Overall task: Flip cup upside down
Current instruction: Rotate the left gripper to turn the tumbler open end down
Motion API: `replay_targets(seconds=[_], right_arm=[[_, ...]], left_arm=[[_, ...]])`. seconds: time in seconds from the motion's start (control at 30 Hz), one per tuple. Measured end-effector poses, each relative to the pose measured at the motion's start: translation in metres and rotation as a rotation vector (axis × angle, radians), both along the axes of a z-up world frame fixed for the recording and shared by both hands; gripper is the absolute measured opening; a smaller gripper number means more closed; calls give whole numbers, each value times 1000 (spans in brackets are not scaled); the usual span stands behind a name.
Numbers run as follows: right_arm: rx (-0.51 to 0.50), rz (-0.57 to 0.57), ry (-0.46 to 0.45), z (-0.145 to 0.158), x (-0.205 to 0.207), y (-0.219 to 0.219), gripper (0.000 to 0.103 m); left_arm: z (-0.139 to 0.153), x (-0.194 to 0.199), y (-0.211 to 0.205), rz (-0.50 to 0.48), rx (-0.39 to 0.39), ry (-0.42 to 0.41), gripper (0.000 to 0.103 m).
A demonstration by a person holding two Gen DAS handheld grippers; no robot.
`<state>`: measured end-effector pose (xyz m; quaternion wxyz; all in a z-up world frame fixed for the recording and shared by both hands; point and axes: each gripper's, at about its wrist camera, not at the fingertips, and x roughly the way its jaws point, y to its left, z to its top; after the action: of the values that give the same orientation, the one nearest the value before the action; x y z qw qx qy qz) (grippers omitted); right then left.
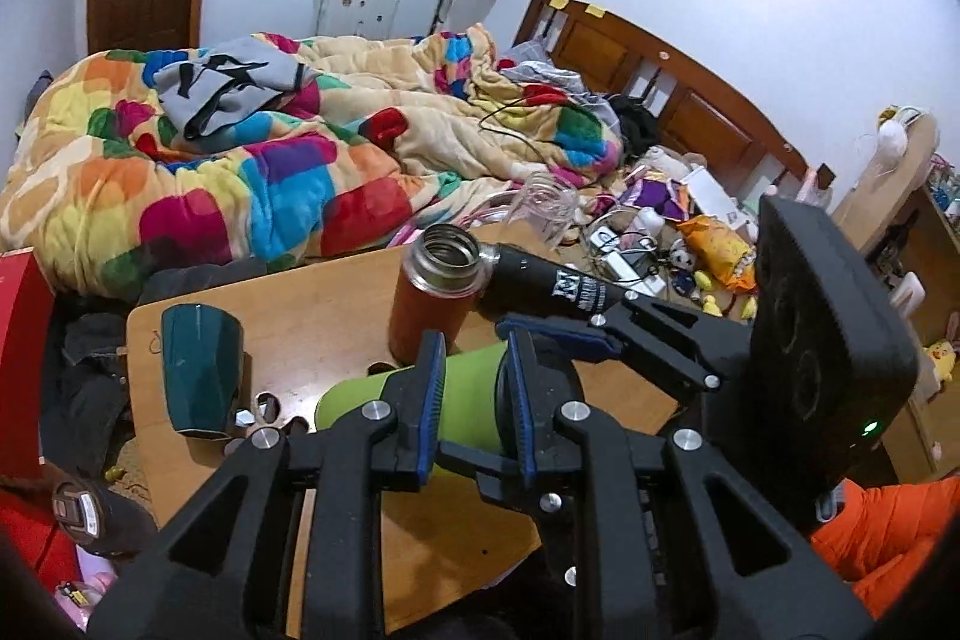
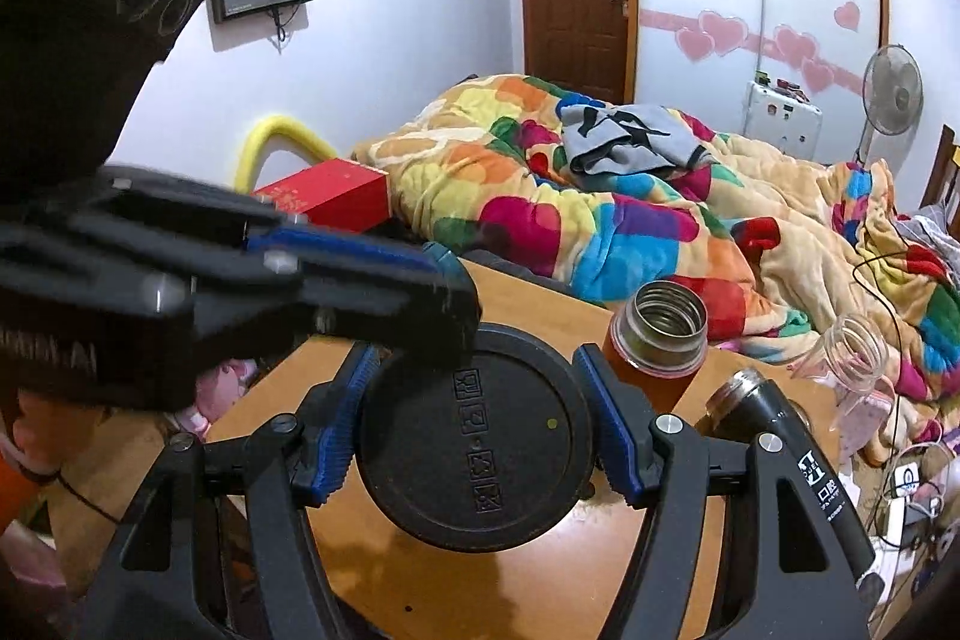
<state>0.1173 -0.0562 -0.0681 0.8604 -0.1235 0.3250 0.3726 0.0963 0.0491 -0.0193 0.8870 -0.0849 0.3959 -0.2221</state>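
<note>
Gripping the green cup (image 1: pixel 474 394) from both sides right now, so we treat this as a two-handed rotate. It lies roughly horizontal above the worktop (image 1: pixel 312 316), mid-flip by our read.

How we do this step well:
- Keep one hand-held gripper as the pivot and let the other only steady; if both squeeze and twist at different rates, the cup slips on the pads.
- Rotate about the cup's long-axis midpoint so the rim swings clear of the orange flask (image 1: pixel 435 298) just behind it.
- Watch the black bottle (image 1: pixel 552 283) lying beside the flask, and the dark teal cup (image 1: pixel 201 376) already mouth-down near the worktop's left edge.
- Lower the rim flat onto bare wood before letting go; a tilted landing could tip it.

Grip state:
- Left hand-held gripper (image 1: pixel 474 388): part-closed across the green wall, blue pads touching both sides.
- Right hand-held gripper (image 2: pixel 480 430): opened wide enough to span the dark round base (image 2: pixel 477 433), pads pressed on its left and right edge.
- In the right wrist view the left unit's fingers (image 2: pixel 360 250) cross over the top of that base.

Cup sits over the near-middle of the worktop; we can't tell if it touches the surface.
</note>
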Motion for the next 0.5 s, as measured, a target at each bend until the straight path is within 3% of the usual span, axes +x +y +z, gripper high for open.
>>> replay_targets(seconds=[0.27,0.5], right_arm=[[-56,15,-28,18,-12,-5,63],[-38,0,-8,16,-6,-10,63]], left_arm=[[12,-7,-14,-47,19,-29,19],[-7,-2,-18,-66,28,18,21]])
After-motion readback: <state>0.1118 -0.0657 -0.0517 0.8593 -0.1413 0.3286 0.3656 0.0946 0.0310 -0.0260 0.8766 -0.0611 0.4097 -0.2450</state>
